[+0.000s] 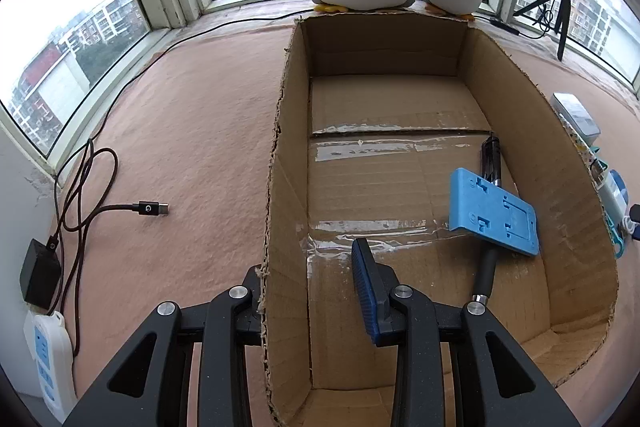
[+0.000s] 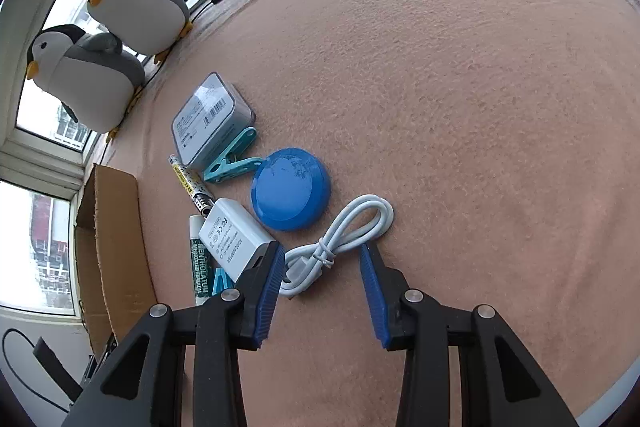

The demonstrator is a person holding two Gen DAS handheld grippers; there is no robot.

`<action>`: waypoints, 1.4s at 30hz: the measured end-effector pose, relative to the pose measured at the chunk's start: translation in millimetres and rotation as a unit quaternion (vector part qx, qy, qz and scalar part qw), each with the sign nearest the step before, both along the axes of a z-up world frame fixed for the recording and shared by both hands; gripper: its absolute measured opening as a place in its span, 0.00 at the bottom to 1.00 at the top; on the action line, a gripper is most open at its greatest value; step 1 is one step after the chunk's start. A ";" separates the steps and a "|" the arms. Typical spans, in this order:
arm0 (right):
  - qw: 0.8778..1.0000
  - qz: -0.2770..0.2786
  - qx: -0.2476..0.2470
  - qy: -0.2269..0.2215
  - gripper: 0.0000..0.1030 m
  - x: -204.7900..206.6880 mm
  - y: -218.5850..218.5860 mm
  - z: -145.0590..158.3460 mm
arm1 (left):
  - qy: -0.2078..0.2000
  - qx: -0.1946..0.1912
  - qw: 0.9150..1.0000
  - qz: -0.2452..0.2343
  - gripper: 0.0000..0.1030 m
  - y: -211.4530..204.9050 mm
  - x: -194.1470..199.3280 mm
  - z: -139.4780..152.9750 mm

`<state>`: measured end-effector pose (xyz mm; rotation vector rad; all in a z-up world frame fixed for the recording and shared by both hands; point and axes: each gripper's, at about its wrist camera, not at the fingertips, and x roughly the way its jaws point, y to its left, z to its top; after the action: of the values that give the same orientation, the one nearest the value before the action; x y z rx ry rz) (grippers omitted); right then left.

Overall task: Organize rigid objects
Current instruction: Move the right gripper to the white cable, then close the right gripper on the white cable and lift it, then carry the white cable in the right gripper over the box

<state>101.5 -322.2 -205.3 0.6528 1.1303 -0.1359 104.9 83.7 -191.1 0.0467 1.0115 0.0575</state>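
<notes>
Left wrist view: the left gripper (image 1: 308,291) straddles the near-left wall of the open brown corrugated cardboard box (image 1: 280,155), one finger outside and one inside, jaws drawn narrow onto that wall, so it appears to steady the box. Ahead and right of it, on the taped box floor, lie a flat blue moulded plastic plate with cut-outs (image 1: 494,213) and, under it, a slim black rod-like tool (image 1: 486,267). So at least two items are already stowed.

In the right wrist view most of the work remains outside. Left of the right gripper (image 2: 322,267) sit a white-and-green lip-balm tube (image 2: 198,263) and a smooth white boxy charger adapter (image 2: 236,241), which touches the left blue ribbed pad. Further ahead are a yellow-printed battery-like cylinder (image 2: 186,181), a grey glossy carton (image 2: 210,119), a teal plastic clip (image 2: 232,159) and a round blue domed lid (image 2: 290,189). Between the half-open jaws lies a coiled white rubbery cable (image 2: 336,239), tied at its middle; the pads do not press it yet.
</notes>
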 end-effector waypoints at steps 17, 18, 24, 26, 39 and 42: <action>0.994 0.052 -0.091 0.022 0.24 23.0 23.5 3.8 | -0.004 -0.015 1.000 -0.008 0.33 3.0 3.8 -0.3; 0.993 0.059 -0.095 0.022 0.23 22.0 23.9 4.3 | -0.004 -0.015 1.000 -0.008 0.33 2.9 3.8 -0.3; 0.991 0.089 -0.096 0.028 0.17 13.4 15.8 6.0 | -0.004 -0.015 1.000 -0.008 0.33 2.3 4.8 -0.3; 0.991 0.089 -0.095 0.026 0.16 9.0 13.4 6.7 | -0.004 -0.015 1.000 -0.008 0.33 2.3 4.8 -0.3; 0.991 0.098 -0.087 -0.033 0.16 -17.8 25.1 38.1 | -0.004 -0.013 1.000 -0.007 0.33 1.8 5.8 -0.2; 0.987 0.119 -0.093 -0.058 0.16 -19.7 42.6 54.5 | -0.004 -0.013 1.000 -0.006 0.33 1.9 5.8 -0.7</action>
<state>81.8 -279.5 -150.7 0.3514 1.0600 0.0002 110.7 85.6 -191.7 0.0298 1.0033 0.0330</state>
